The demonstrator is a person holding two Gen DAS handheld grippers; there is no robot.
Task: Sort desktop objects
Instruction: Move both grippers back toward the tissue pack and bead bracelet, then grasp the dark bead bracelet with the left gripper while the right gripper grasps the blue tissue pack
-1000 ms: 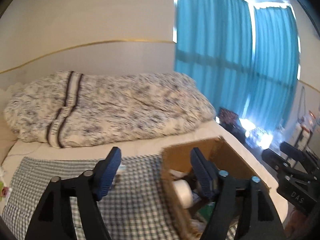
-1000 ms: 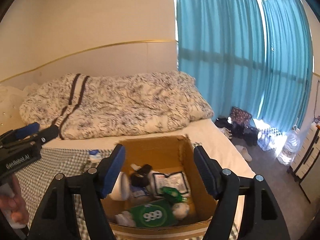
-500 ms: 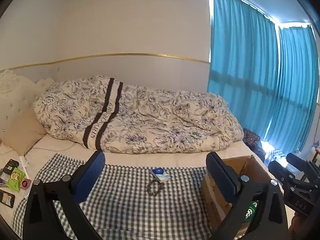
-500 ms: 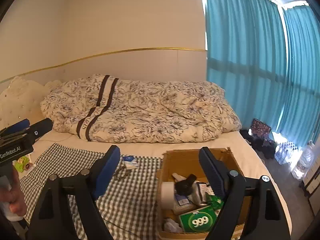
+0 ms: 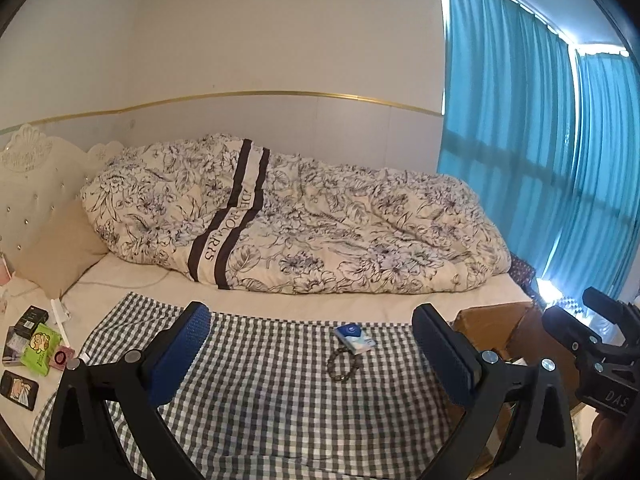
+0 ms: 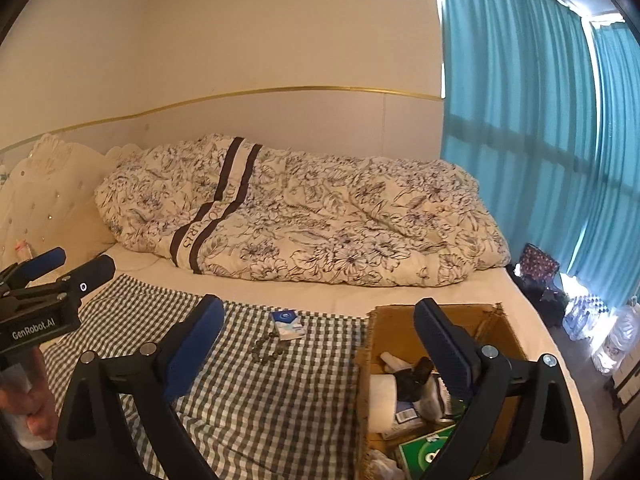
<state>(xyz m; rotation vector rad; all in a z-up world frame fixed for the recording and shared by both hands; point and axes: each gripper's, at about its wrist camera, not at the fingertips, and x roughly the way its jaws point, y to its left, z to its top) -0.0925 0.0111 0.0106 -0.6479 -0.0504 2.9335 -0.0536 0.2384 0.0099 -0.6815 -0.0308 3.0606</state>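
Both tongs [image 5: 308, 344] [image 6: 320, 340] agape above blue packet [image 5: 354, 337], long axis toward the box [image 6: 400, 316].

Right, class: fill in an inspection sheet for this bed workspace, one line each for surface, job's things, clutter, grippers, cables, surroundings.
Surface: checked cloth spread on the bed.
Job's things: blue-white packet touching a bead bracelet on the cloth; cardboard box at its right, part-filled.
Clutter: small packets off the cloth's left edge.
Grippers: left gripper and right gripper, jaws open, empty.
Cables: nothing seen.
Surroundings: floral duvet, blue curtains.
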